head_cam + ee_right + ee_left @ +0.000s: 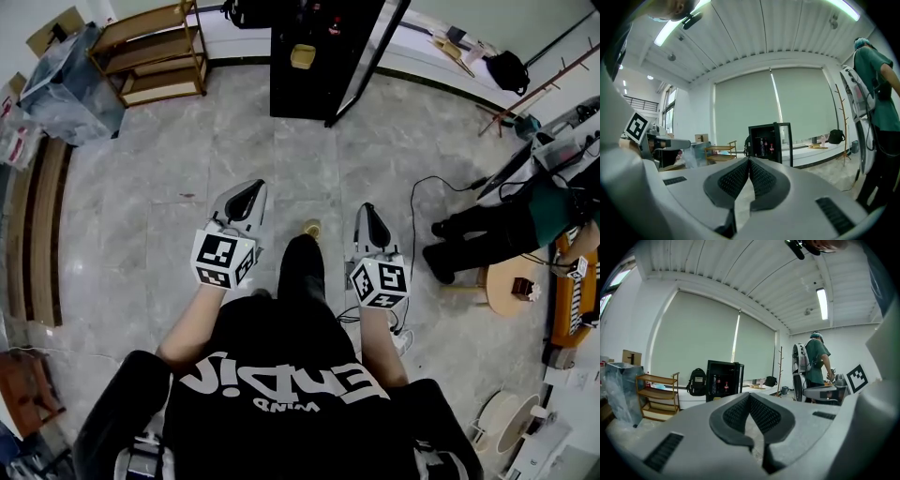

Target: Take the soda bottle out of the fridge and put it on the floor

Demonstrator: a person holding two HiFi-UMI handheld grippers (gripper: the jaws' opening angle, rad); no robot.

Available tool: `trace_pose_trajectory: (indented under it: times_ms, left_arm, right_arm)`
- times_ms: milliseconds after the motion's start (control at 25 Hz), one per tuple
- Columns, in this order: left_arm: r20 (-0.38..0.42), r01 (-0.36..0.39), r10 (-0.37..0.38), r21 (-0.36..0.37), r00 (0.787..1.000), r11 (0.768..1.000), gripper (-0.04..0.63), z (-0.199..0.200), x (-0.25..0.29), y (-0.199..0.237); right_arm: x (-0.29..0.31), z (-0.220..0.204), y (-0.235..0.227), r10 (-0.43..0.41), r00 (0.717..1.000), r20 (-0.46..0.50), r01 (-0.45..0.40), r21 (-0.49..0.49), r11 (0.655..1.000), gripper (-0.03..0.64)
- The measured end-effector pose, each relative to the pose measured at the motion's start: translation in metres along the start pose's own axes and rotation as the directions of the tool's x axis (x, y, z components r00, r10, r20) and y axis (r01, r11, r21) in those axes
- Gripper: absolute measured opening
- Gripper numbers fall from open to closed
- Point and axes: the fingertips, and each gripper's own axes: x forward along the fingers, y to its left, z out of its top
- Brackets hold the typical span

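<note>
The black fridge (309, 56) stands at the far side of the room with its door (367, 61) swung open. Through the left gripper view, dark bottles with red labels (725, 385) show inside the fridge (710, 380). The right gripper view shows the same bottles (771, 147) behind the open door (787, 140). My left gripper (248, 187) and right gripper (371, 208) are held side by side in front of my body, well short of the fridge. Both point toward it. The left gripper (750, 394) is shut and holds nothing. The right gripper (749, 160) is likewise shut and holds nothing.
A wooden shelf rack (155, 52) and a plastic-wrapped bundle (66, 80) stand left of the fridge. A person in green (487, 230) stands at the right beside a round wooden stool (511, 286). A cable (417, 216) trails over the tiled floor. A backpack (697, 381) sits by the fridge.
</note>
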Motion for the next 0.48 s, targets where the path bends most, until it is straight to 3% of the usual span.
trace_pose_trajectory:
  times_ms: [480]
  left_arm:
    - [0.008,-0.011,0.011,-0.002,1.0,1.0,0.006,0.038,0.146,0.051]
  right_arm:
    - [0.147,0.04,-0.073,0.03,0.999,0.022,-0.031,0.009,0.999,0.023]
